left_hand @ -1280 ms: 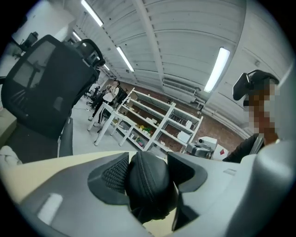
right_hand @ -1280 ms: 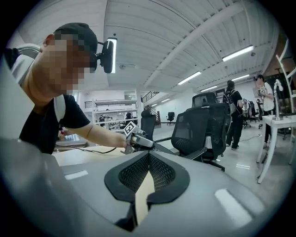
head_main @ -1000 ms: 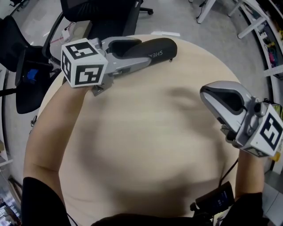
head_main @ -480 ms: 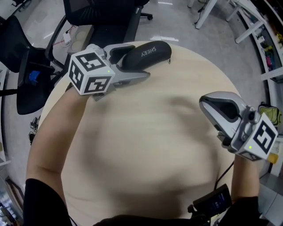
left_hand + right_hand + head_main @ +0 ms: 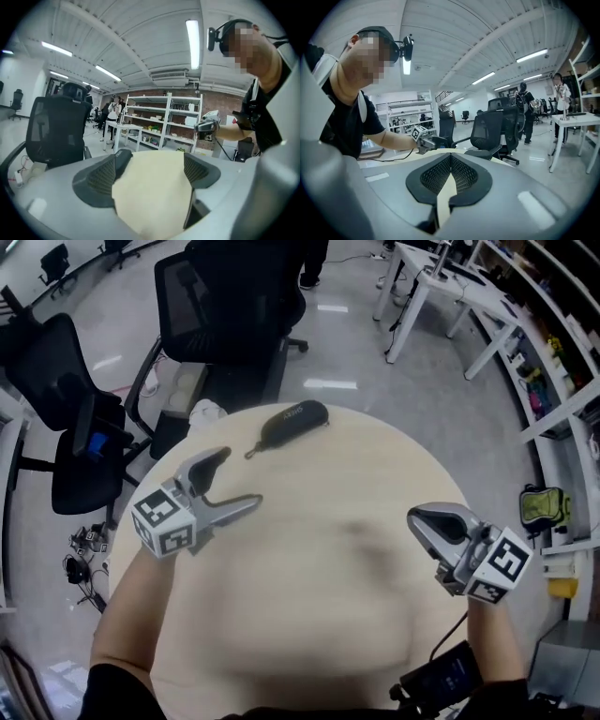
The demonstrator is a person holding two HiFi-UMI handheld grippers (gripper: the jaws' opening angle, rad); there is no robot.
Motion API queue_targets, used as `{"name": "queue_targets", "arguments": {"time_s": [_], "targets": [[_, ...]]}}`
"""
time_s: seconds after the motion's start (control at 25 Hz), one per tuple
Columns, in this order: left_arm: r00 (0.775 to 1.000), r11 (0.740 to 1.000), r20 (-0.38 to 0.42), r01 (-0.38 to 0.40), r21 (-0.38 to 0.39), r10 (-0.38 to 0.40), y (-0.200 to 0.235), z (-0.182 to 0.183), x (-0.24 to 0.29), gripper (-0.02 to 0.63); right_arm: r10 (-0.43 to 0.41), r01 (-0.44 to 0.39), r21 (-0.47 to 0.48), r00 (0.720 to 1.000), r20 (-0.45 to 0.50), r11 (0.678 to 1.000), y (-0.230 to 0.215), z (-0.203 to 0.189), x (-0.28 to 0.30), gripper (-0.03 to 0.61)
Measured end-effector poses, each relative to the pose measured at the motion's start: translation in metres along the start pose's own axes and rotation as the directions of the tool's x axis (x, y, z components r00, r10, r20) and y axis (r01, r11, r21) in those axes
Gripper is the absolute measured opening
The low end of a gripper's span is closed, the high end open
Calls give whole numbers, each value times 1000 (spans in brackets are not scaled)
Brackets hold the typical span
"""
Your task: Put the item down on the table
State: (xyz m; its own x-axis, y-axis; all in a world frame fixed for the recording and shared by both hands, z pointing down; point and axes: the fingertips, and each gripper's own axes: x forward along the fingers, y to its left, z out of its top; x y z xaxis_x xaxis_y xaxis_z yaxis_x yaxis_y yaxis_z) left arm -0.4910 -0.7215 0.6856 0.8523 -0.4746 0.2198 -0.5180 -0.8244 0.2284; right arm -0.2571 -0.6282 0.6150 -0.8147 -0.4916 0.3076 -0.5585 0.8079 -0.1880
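A black zip-up case [image 5: 292,425] lies flat near the far edge of the round pale wooden table [image 5: 319,596], a short pull cord trailing from its left end. My left gripper [image 5: 240,478] hovers over the table's left side, nearer me than the case and apart from it. Its jaws are opening wide with nothing between them; in the left gripper view [image 5: 150,164] only bare tabletop shows between the pads. My right gripper [image 5: 414,516] hangs over the right side of the table, shut and empty, its pads meeting in the right gripper view [image 5: 450,171].
Black office chairs [image 5: 234,306] [image 5: 66,418] stand just beyond the table's far and left edges. White desks [image 5: 441,287] and shelving run along the back right. A green bag [image 5: 536,507] sits on the floor to the right. A dark device [image 5: 448,673] hangs by my waist.
The left gripper let go of the black case, spread its jaws and drew back toward me. The case stays on the far side of the table. The right gripper barely moved.
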Motion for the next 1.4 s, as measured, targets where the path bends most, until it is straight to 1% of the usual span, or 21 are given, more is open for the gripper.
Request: {"name": "queue_targets", "arguments": {"time_s": [0.08, 0.12, 0.28, 0.4, 0.56, 0.64, 0.72, 0.84, 1.0, 1.08, 1.24, 1.4], "targets": [[998, 1000, 65, -6, -31, 8, -42, 10, -40, 453, -19, 19, 32, 1000, -1, 999, 17, 2, -19, 15], [995, 999, 99, -8, -41, 12, -63, 15, -60, 441, -26, 26, 52, 1000, 0, 998, 27, 4, -28, 15], [973, 996, 226, -35, -77, 52, -132, 42, -138, 283, -37, 35, 115, 999, 19, 993, 67, 19, -56, 15], [959, 992, 270, -62, -114, 91, -176, 50, -197, 215, -28, 25, 129, 999, 21, 991, 111, 25, -64, 15], [932, 983, 330, -105, -152, 151, -221, 57, -270, 96, -20, 14, 139, 999, 39, 990, 169, 37, -75, 15], [920, 981, 357, -113, -158, 164, -241, 62, -304, 39, -26, 18, 145, 998, 56, 989, 199, 47, -79, 15], [916, 984, 371, -108, -143, 155, -260, 67, -337, 3, -34, 22, 146, 996, 80, 989, 232, 57, -83, 15], [918, 992, 379, -82, -97, 113, -288, 80, -380, 0, -58, 43, 138, 992, 113, 990, 285, 76, -93, 14], [919, 995, 387, -41, -92, 74, -327, 85, -432, 0, -120, 99, 157, 984, 130, 983, 352, 82, -120, 14], [914, 996, 401, -31, -84, 62, -344, 91, -453, 0, -146, 124, 157, 979, 142, 980, 377, 86, -133, 14], [901, 996, 427, -50, -76, 78, -383, 100, -481, 0, -153, 138, 113, 979, 132, 984, 415, 88, -159, 14], [883, 993, 456, -79, -90, 112, -430, 103, -479, 0, -140, 131, 69, 979, 147, 989, 431, 91, -200, 14]]}}
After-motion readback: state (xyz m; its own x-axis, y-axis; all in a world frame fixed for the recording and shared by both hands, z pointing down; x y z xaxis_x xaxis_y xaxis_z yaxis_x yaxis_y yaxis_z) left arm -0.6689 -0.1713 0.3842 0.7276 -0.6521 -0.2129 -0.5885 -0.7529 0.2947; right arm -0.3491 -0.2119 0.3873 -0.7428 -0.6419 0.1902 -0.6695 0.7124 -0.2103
